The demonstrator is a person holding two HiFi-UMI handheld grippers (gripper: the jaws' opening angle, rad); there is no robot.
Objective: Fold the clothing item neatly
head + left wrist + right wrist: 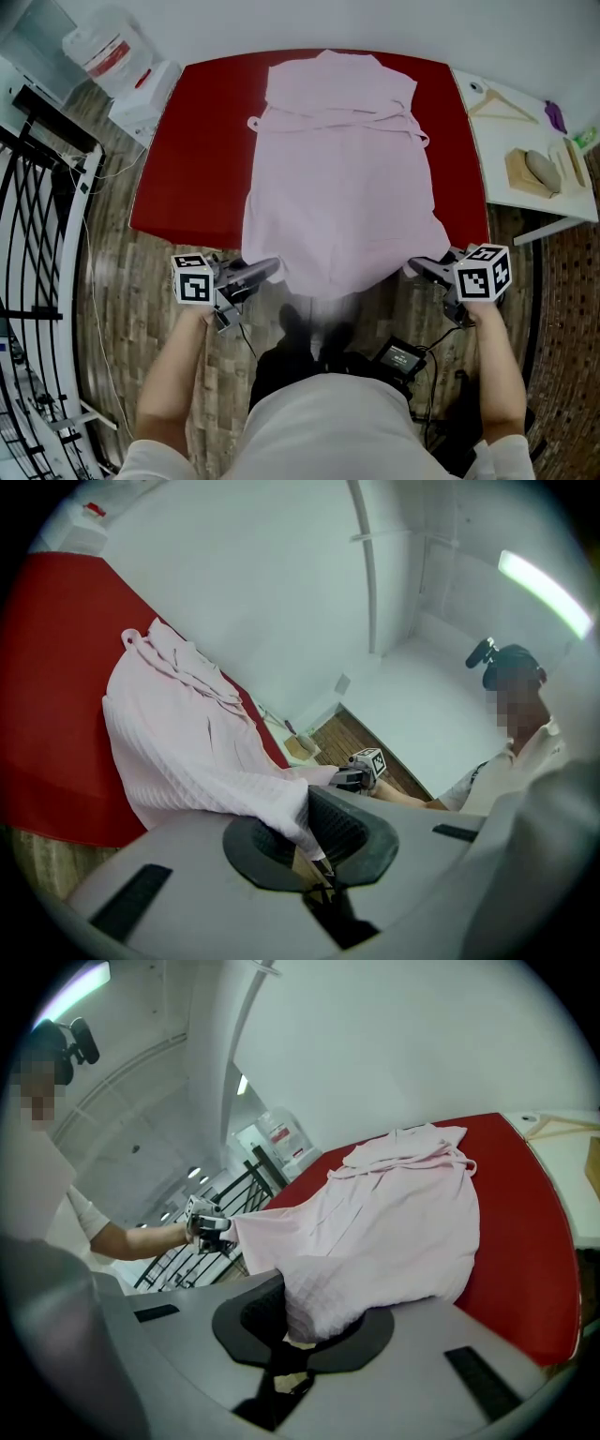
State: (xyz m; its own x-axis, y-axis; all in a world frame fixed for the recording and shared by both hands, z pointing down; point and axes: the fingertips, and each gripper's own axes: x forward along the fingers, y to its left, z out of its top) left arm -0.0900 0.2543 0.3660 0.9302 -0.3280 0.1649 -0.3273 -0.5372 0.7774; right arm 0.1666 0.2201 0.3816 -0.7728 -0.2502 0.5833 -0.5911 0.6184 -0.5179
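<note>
Two tongs are gripping the lower hem of a pink, waffle-textured bathrobe (342,178), one at each corner. The left tongs (267,269) are clenching the left hem corner; in the left gripper view the pink cloth is running down between the dark pads (347,827). The right tongs (417,267) are pinching the right corner in the same way. The bathrobe is lying spread on a red desk (206,141), with its collar toward the far edge and its belt crossing the waist. Its lower end is reaching past the near edge, where both tongs are holding it up above the wooden floor (141,272). To the right, a wooden hanger (502,103) is lying on a white side desk (497,141). Near the red desk's far left corner a white jug (103,47) is standing.
</note>
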